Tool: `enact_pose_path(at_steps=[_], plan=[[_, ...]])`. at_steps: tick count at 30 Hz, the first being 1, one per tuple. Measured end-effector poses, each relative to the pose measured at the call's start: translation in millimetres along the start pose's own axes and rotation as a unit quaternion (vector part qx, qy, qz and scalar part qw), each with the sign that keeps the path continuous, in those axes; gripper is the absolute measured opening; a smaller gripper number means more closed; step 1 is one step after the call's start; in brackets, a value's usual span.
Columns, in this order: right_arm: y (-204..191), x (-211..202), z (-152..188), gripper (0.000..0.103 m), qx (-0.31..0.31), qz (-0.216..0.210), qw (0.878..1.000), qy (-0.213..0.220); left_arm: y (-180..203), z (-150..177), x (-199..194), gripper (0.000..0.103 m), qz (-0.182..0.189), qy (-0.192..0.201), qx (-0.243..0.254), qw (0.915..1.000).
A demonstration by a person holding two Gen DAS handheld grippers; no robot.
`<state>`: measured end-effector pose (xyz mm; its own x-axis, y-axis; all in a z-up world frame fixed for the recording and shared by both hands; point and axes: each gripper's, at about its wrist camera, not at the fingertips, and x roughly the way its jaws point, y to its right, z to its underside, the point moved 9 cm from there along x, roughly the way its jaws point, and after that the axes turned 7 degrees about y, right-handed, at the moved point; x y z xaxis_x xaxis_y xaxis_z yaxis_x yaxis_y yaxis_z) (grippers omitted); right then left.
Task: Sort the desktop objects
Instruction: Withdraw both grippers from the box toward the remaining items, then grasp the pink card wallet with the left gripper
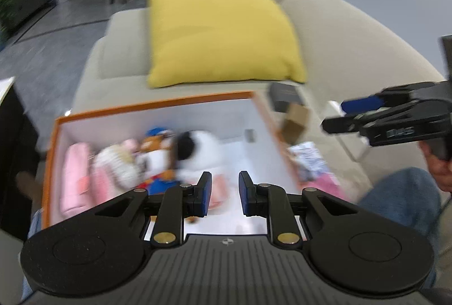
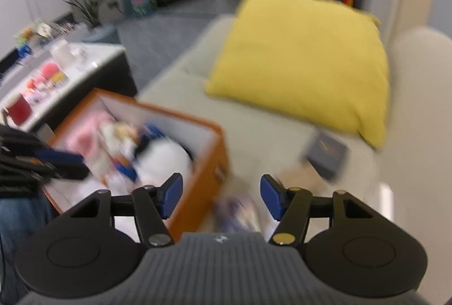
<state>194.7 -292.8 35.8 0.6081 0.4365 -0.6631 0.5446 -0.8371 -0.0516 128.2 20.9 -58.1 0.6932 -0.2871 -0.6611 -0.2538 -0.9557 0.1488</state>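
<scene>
Just right of the orange box (image 1: 158,104), on the beige sofa seat (image 1: 325,50), lie the things not yet sorted: a dark flat case (image 2: 327,156) nearest the yellow cushion (image 1: 220,31), a small brown carton (image 1: 295,121) leaning by the box's right wall, and a blurred patterned packet (image 1: 308,161) with something pink (image 1: 332,185) beside it. The right gripper (image 2: 221,196) hangs over that side of the box, its fingers spread wide and holding nothing, with the patterned packet directly below and ahead of them; its long axis seems to run along the box wall, though blur makes that uncertain. The left gripper (image 1: 225,193) sits over the box interior, fingers parted by a narrow gap, also holding nothing. By my reading the right gripper is the nearer one for the loose items, and the move turns on dropping down and slightly forward from beside the box wall. Inside the box, crowded toward its left half, are a pink plush (image 1: 75,175), a white-and-black plush (image 1: 197,149) and a blue-capped figure (image 1: 156,135); the right half shows bare white floor.
</scene>
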Motion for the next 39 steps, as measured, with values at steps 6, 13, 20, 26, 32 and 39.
enact_pose_path(at_steps=[6,13,20,26,32,39], plan=[[43.9,-0.3,64.8,0.062,0.051,0.017,0.994,-0.100,74.6,9.1,17.0,0.029,0.030,-0.003,0.099,0.9947],[68.8,8.7,120.3,0.034,0.083,0.005,0.977,-0.196,142.6,44.8,56.9,0.045,0.055,-0.042,0.214,0.9745],[69.2,27.8,137.2,0.024,0.065,-0.031,0.965,-0.253,161.6,77.2,98.9,0.049,0.033,-0.087,0.263,0.9602],[78.9,53.7,145.2,0.025,0.062,-0.033,0.950,-0.304,158.2,86.9,116.7,0.053,0.030,-0.110,0.274,0.9550],[79.6,66.4,158.7,0.020,0.110,-0.081,0.929,-0.343,156.7,90.7,124.7,0.054,0.051,-0.128,0.267,0.9538],[75.2,60.3,150.0,0.009,0.169,-0.162,0.921,-0.310,155.9,90.8,127.5,0.056,0.075,-0.128,0.260,0.9541]])
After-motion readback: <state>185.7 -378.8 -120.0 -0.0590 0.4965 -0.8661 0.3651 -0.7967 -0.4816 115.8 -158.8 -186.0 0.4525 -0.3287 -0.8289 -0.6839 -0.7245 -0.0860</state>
